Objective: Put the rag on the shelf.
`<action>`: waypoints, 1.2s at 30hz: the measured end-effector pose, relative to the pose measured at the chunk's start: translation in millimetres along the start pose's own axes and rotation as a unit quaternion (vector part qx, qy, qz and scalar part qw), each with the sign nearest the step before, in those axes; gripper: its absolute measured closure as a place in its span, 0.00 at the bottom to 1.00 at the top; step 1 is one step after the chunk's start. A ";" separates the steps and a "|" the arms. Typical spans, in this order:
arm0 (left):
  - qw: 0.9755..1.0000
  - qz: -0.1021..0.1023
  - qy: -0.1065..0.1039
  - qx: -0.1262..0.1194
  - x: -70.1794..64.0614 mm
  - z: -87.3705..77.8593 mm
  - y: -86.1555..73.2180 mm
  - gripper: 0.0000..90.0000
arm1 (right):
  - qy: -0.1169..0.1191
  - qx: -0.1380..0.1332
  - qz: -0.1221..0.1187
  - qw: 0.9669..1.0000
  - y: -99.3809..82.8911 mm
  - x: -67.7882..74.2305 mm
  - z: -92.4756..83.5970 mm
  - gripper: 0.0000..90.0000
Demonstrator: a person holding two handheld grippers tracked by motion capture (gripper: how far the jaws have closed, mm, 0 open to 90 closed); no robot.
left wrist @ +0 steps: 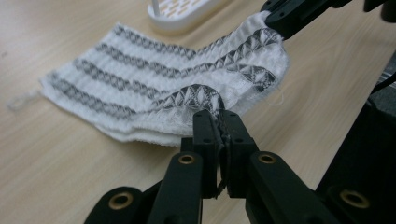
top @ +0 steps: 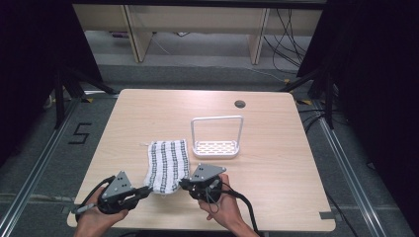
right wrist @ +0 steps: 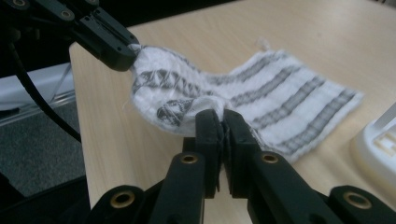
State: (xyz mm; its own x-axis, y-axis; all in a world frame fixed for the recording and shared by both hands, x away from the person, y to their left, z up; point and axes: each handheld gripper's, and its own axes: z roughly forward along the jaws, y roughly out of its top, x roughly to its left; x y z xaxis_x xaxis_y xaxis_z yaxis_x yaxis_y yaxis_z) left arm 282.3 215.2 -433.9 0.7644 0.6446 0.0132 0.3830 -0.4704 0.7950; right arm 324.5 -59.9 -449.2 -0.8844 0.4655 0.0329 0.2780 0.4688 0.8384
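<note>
The left gripper (left wrist: 218, 122) has its fingers (left wrist: 205, 133) pressed together on one near corner of the striped cloth (top: 168, 165), and the right gripper (right wrist: 222, 122) pinches the other near corner the same way, fingers (right wrist: 208, 133) closed tight on the fabric. The near edge of the cloth is lifted and bunched between them, while its far part lies flat on the counter (top: 148, 113). Just beyond the cloth stands a white rack (top: 216, 147) with a tall handle.
</note>
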 end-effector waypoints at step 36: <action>0.993 0.052 -0.081 -0.071 -6.4 -8.2 199.7 0.95 | -0.077 -0.155 0.024 0.985 75.2 -47.0 -160.9 0.96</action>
State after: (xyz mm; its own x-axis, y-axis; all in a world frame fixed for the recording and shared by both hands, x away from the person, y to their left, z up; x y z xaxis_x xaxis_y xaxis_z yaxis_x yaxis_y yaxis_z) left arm 349.7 122.1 -270.3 0.8733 0.4870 0.0106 0.2304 -0.4323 0.8718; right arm 326.7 -167.4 -300.2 -0.7989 0.6013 0.0144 0.1703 0.2032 0.9642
